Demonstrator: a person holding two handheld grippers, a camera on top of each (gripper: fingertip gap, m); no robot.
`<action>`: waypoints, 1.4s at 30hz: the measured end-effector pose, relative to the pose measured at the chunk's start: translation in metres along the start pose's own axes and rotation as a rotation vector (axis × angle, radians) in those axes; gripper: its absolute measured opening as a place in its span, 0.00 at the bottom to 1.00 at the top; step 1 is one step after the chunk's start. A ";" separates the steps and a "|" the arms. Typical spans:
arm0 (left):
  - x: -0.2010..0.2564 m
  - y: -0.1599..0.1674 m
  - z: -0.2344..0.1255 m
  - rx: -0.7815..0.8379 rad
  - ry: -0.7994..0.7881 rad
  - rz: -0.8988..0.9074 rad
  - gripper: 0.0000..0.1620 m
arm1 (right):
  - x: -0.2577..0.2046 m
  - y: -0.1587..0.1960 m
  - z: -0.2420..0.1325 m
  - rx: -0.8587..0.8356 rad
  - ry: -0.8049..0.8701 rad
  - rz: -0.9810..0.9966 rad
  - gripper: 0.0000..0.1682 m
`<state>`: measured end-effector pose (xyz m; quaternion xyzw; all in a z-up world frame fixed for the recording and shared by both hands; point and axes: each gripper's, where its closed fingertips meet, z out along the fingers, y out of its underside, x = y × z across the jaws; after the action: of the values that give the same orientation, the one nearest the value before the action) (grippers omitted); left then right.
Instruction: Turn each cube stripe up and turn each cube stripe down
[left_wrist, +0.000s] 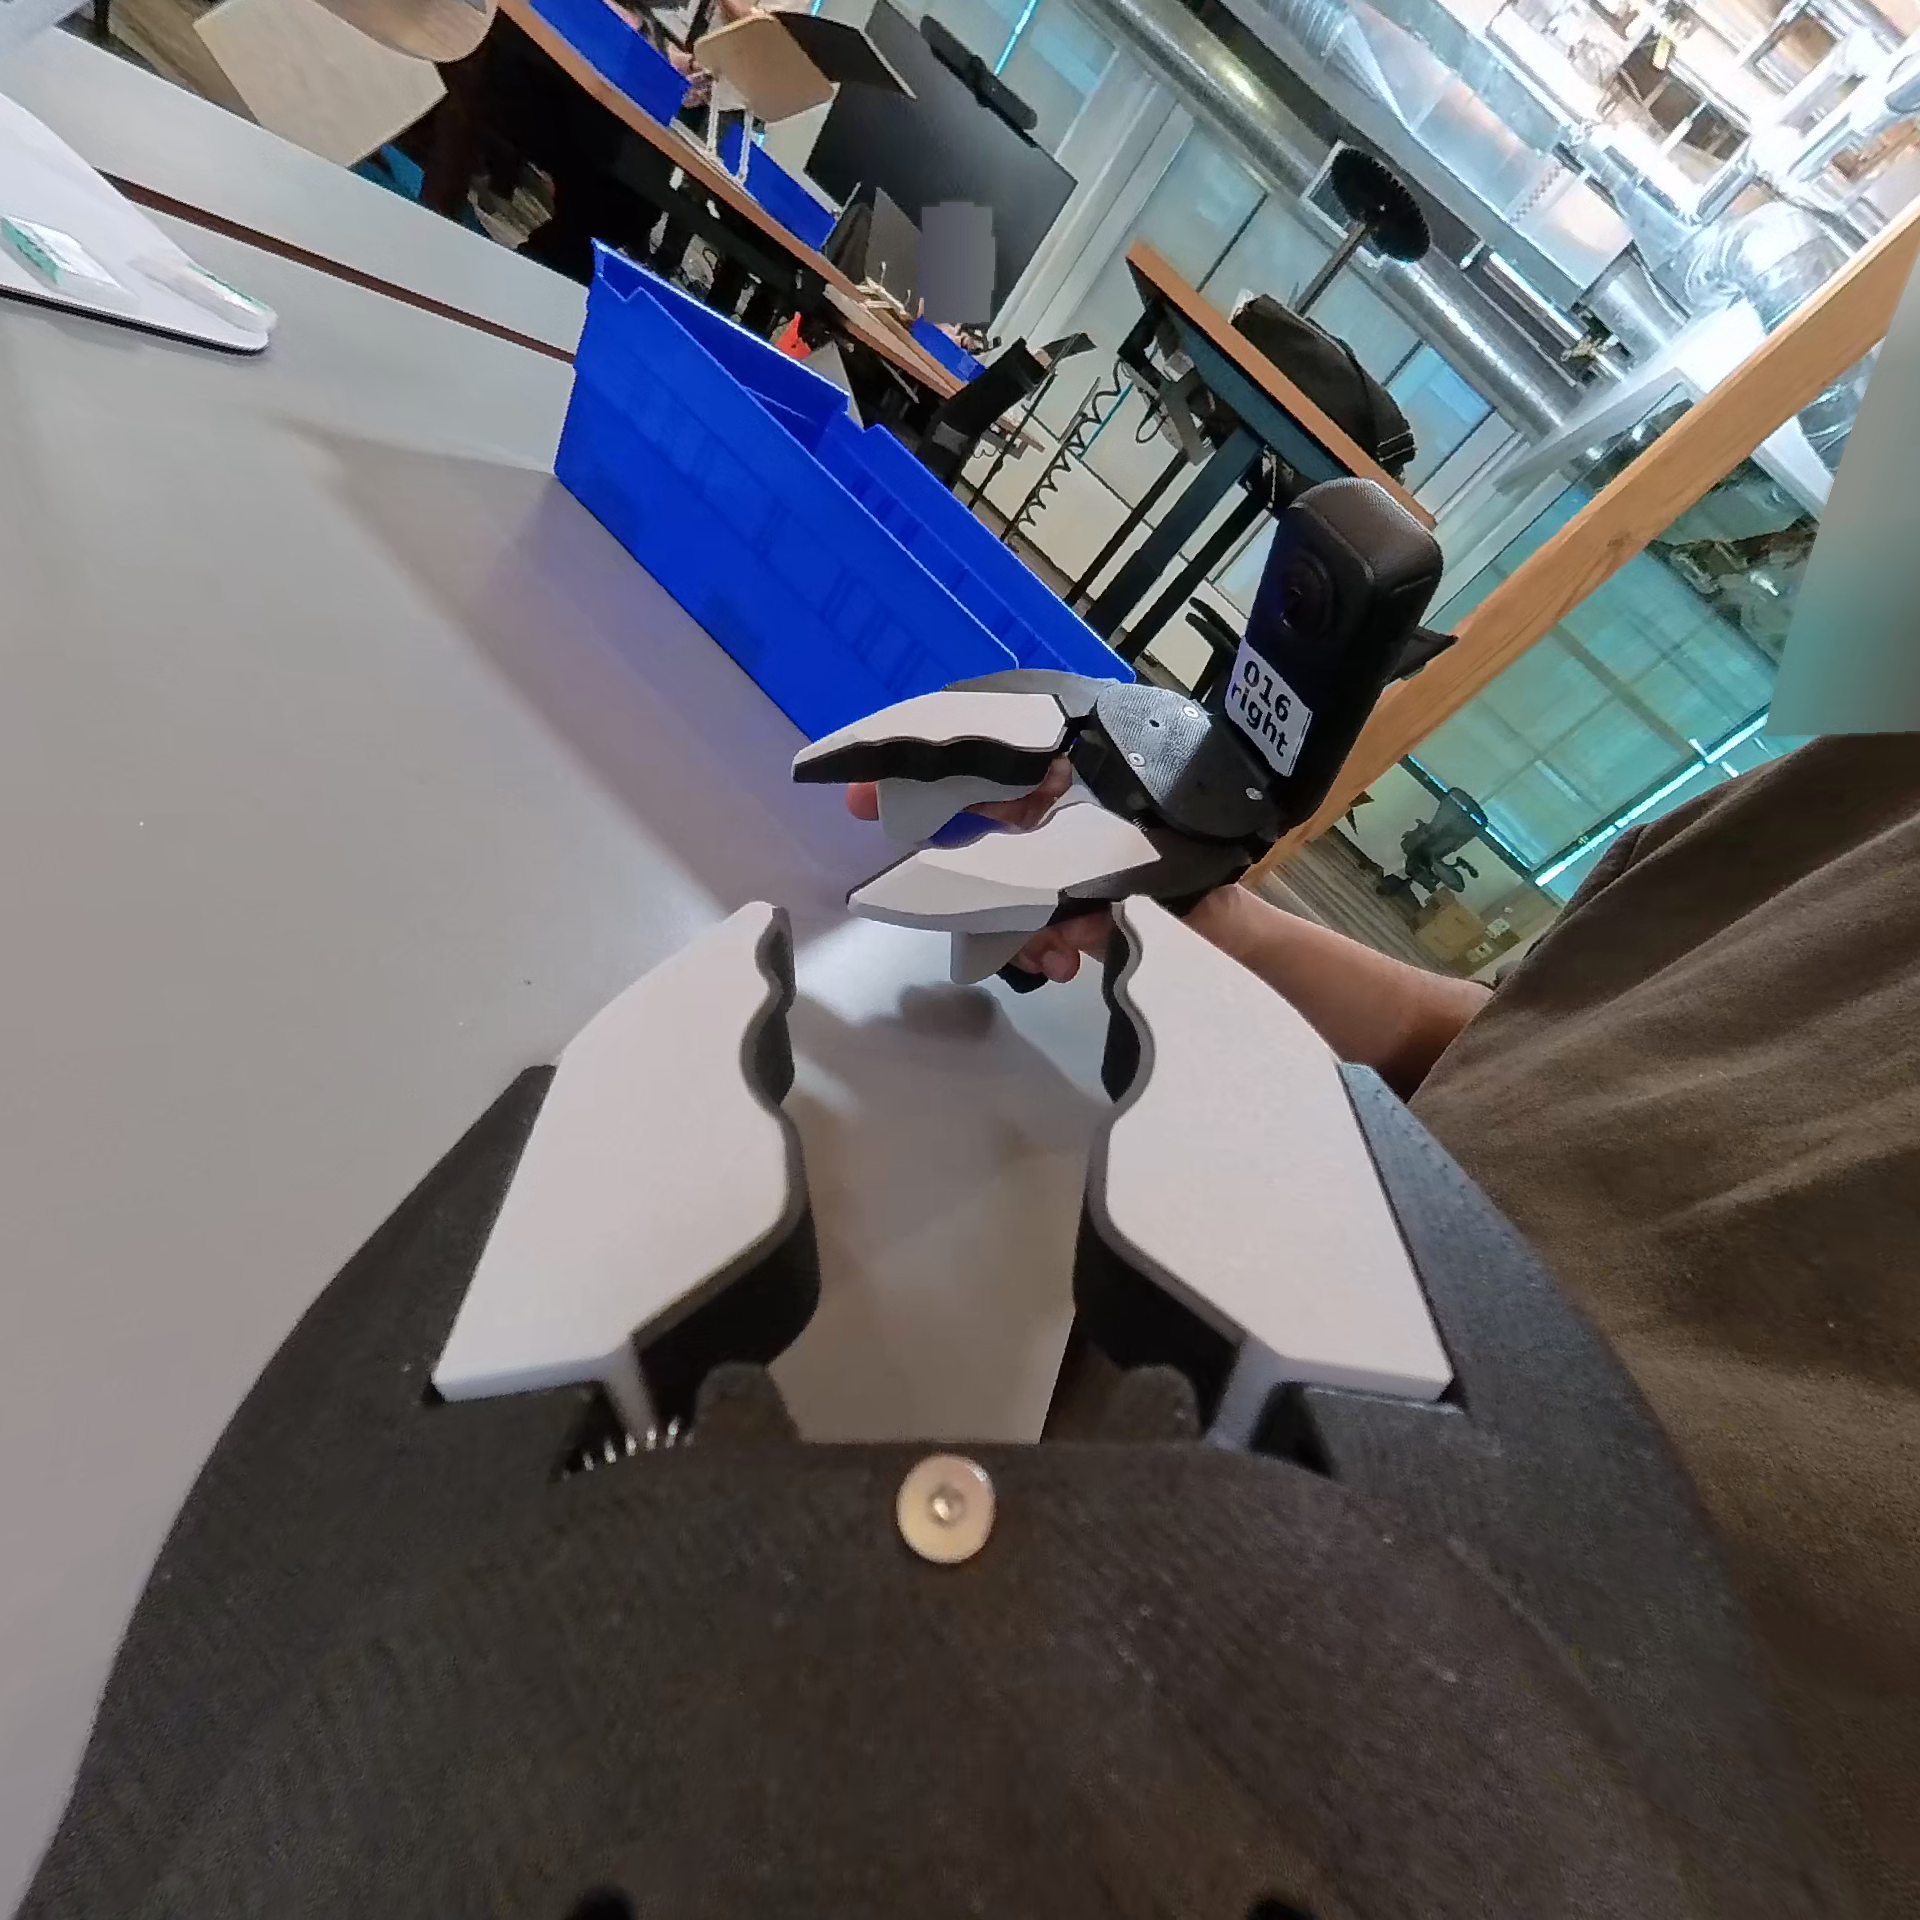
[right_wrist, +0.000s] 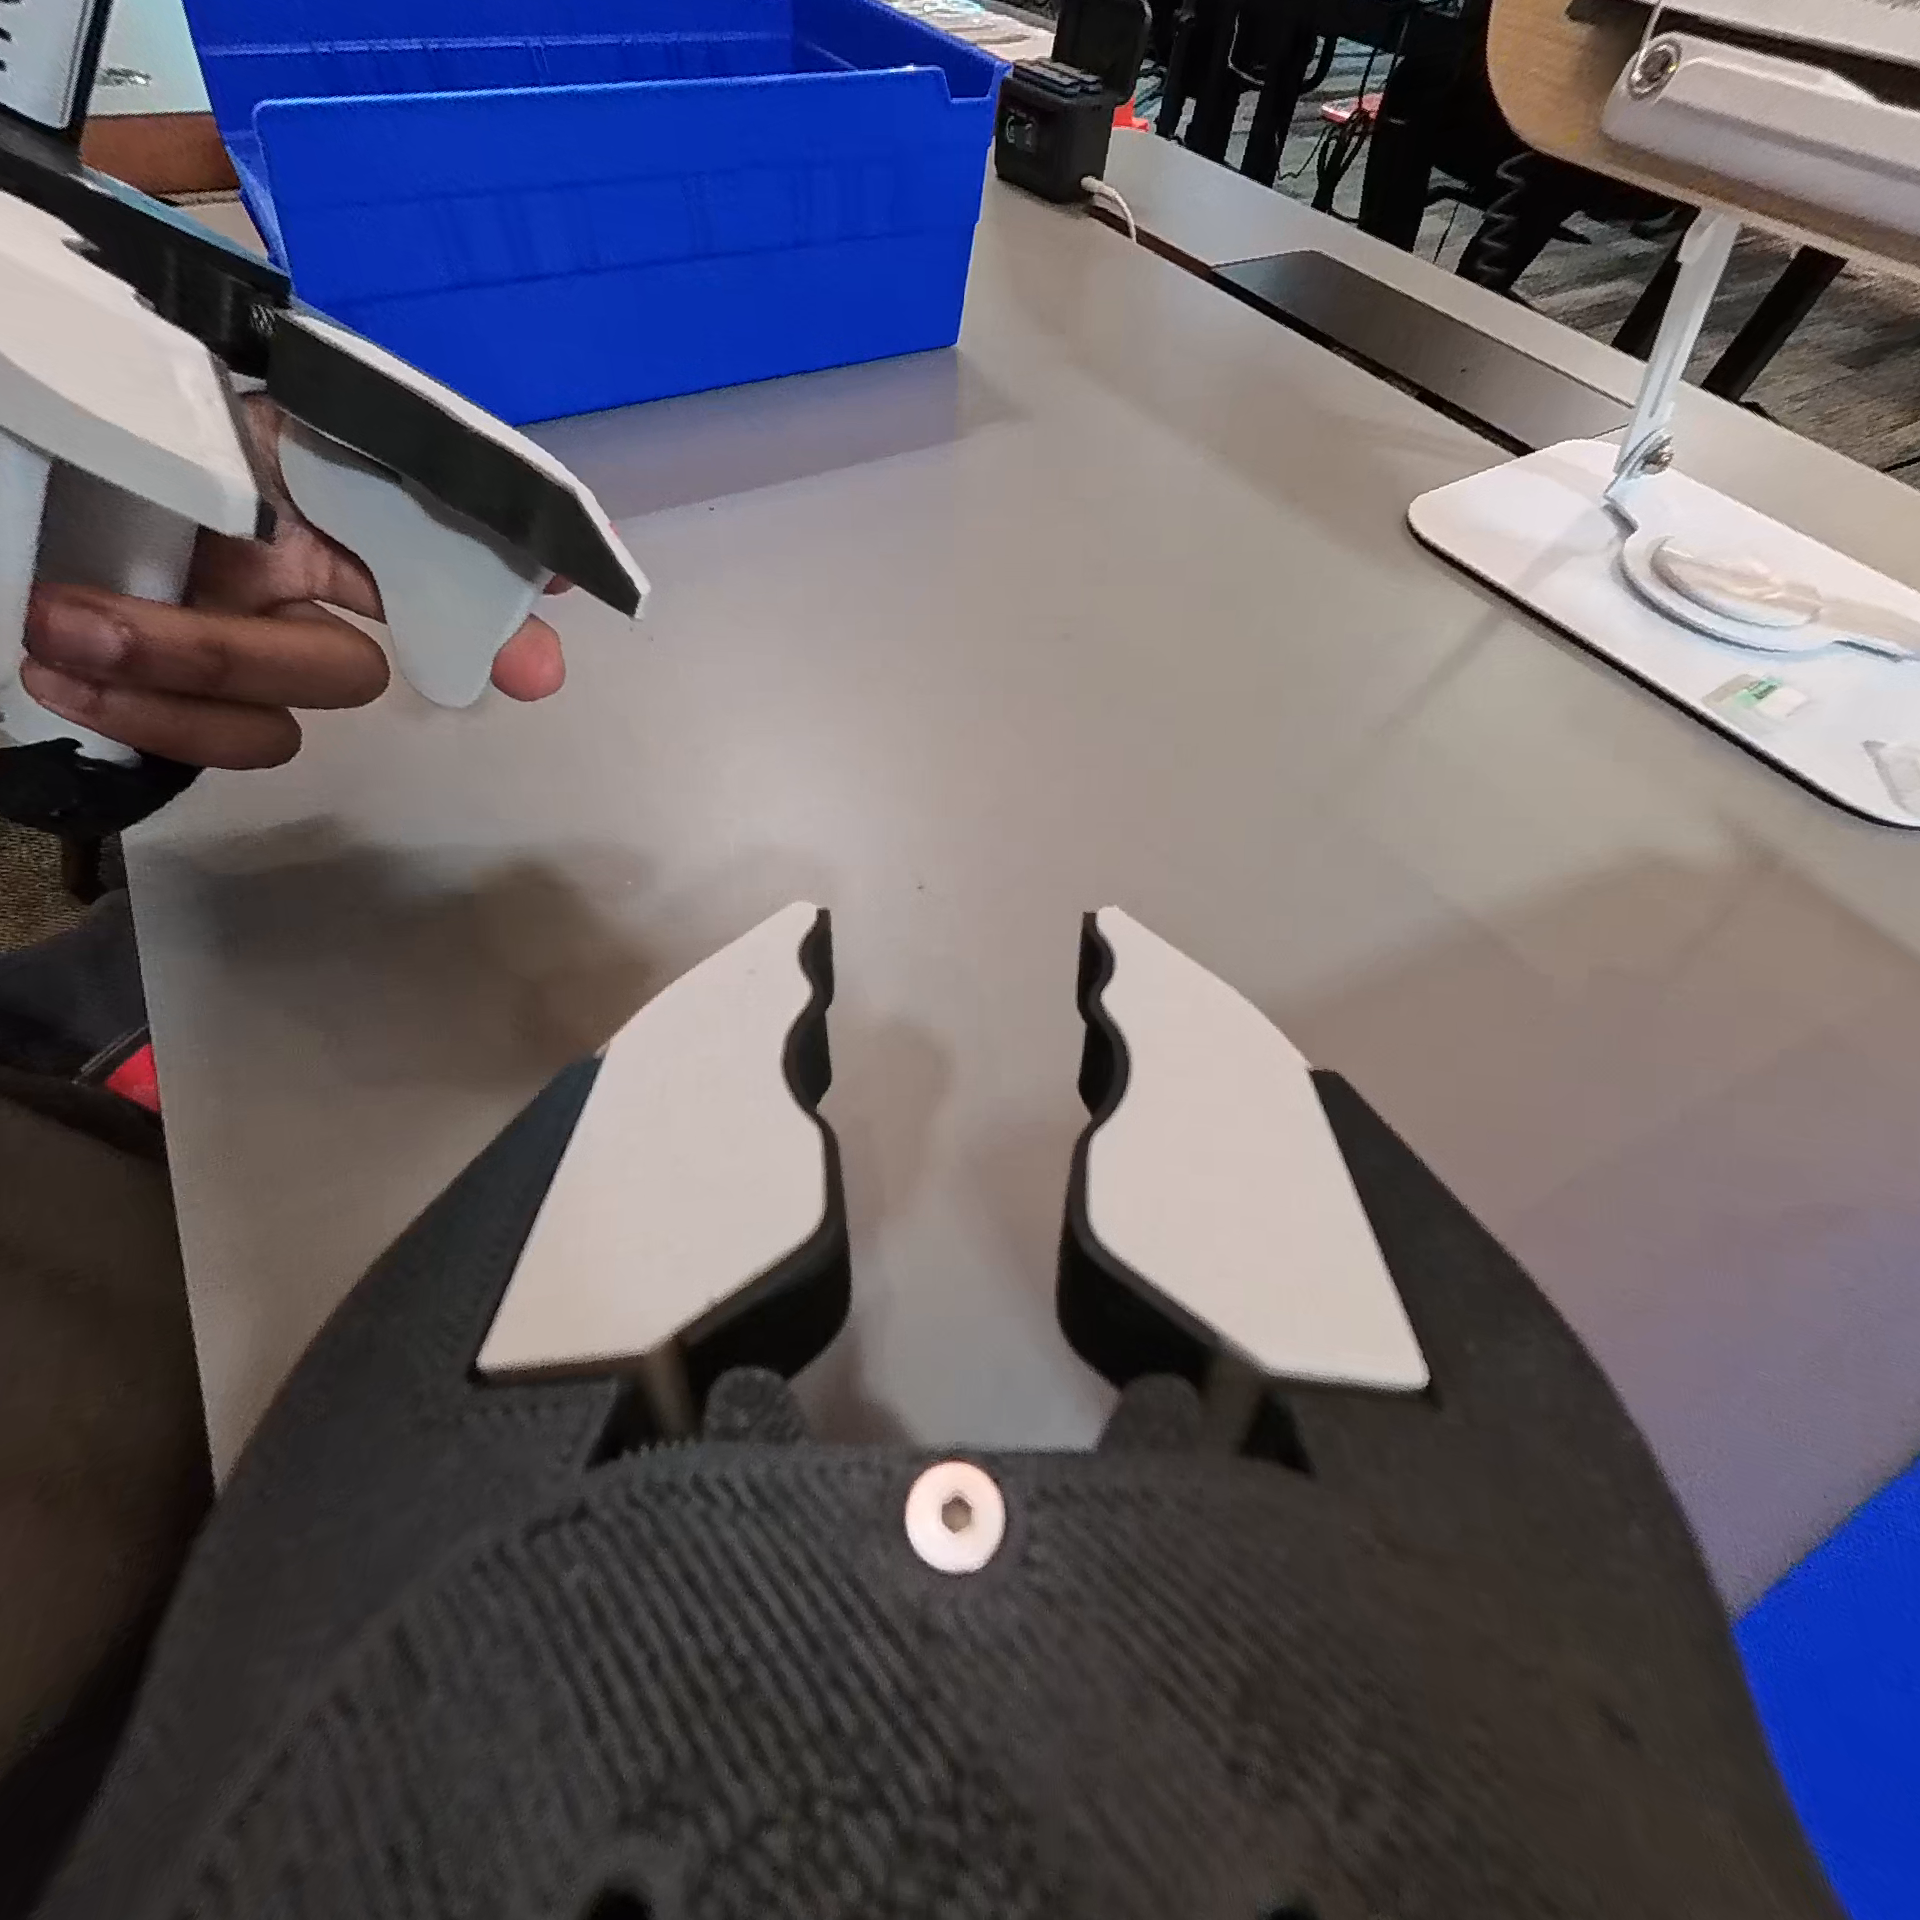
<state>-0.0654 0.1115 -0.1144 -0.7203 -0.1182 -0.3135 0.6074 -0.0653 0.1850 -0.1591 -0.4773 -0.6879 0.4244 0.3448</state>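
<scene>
No cube shows in either view. My left gripper (left_wrist: 951, 935) is open and empty, held low over the grey table (left_wrist: 312, 727). My right gripper (right_wrist: 956, 925) is open and empty over the same table (right_wrist: 1039, 675). The right gripper also shows in the left wrist view (left_wrist: 831, 831), hand-held, jaws apart, just beyond my left fingertips. A finger of the left gripper (right_wrist: 488, 478) shows at the upper left of the right wrist view. A blue bin (left_wrist: 790, 540) (right_wrist: 623, 249) stands beyond both grippers; most of its inside is hidden.
A white stand base (right_wrist: 1621, 582) (left_wrist: 125, 291) sits at the table's side. A small black device with a cable (right_wrist: 1049, 125) lies behind the bin. The table's near edge (right_wrist: 145, 935) runs by the person's body. A blue surface (right_wrist: 1829, 1714) shows at the lower right.
</scene>
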 end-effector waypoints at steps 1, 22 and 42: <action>0.000 0.000 0.000 -0.001 0.000 0.000 0.35 | 0.000 0.000 0.000 0.000 0.001 0.001 0.27; -0.005 -0.013 -0.009 0.087 -0.096 0.047 0.33 | 0.001 -0.005 -0.004 0.007 0.008 0.044 0.26; -0.083 -0.166 -0.171 0.170 -0.956 0.446 0.57 | -0.001 -0.009 -0.014 0.013 -0.046 0.167 0.19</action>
<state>-0.2740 0.0054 -0.0196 -0.7387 -0.2505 0.1970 0.5939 -0.0563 0.1857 -0.1452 -0.5206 -0.6508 0.4670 0.2954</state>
